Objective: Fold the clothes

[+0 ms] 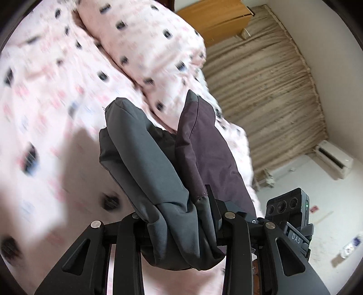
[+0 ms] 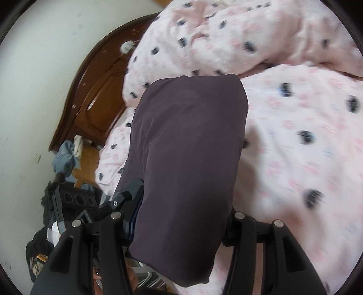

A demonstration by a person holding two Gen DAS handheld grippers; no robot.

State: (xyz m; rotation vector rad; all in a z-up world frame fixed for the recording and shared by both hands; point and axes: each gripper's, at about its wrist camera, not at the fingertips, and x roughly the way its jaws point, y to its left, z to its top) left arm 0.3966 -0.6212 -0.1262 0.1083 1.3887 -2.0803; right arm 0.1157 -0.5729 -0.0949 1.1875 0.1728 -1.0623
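A dark garment, grey on one side and purple on the other, hangs in the air above a bed. My left gripper is shut on a bunched grey edge of it. My right gripper is shut on the same garment, whose purple cloth drapes over the fingers and hides their tips. The other gripper shows at the lower right of the left wrist view and at the lower left of the right wrist view. The two grippers are close together.
The bed has a pink patterned sheet and pillows. A dark wooden headboard stands by a white wall. A pile of clothes lies on the floor. A wooden nightstand and beige curtain are beyond.
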